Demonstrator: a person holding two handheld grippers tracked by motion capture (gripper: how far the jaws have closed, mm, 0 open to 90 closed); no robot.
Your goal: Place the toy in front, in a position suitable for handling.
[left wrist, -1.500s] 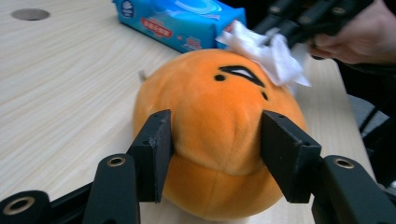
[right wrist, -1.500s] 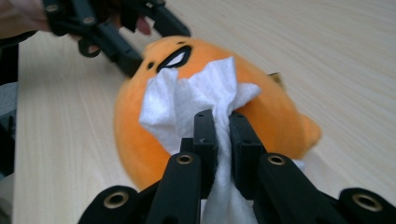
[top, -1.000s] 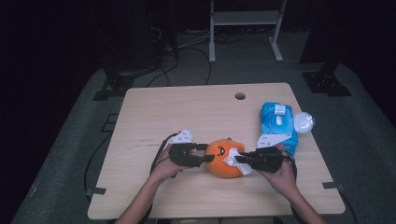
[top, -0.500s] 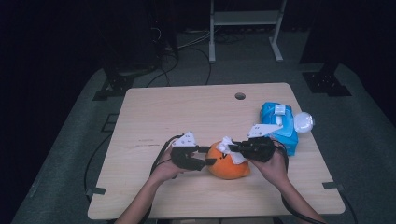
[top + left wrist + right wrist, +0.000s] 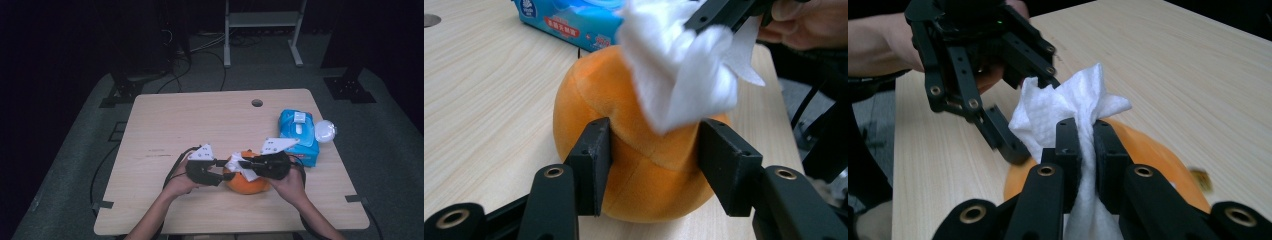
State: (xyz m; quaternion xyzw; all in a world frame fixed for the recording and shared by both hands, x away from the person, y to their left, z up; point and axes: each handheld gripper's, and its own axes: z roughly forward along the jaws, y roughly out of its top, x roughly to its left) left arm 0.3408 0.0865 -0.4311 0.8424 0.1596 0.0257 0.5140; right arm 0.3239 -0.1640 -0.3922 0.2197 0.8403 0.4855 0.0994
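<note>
On the near half of the table (image 5: 165,125), the left gripper (image 5: 216,172) reaches in from the left toward an orange plush ball (image 5: 248,183). In the left gripper view its two black jaws stand on either side of the ball (image 5: 634,165), pads against its flanks and grasping it; they have just been closing on it. The ball rests on the wood near the table's front edge, between the person's two hands.

On top of the ball lies a crumpled white wipe (image 5: 235,163). In the left gripper view the wipe (image 5: 679,85) hangs down over the ball's upper right side. The right gripper (image 5: 245,165) comes in from the right, and in its own view the jaws are clenched on the wipe (image 5: 1063,112), pinching a bunched fold above the orange surface (image 5: 1148,150).

Farther right, beyond the right hand (image 5: 292,182), a blue wipes pack (image 5: 300,135) lies flat on the table, with a small round clear lid (image 5: 325,131) just beside it at the table's right edge.
</note>
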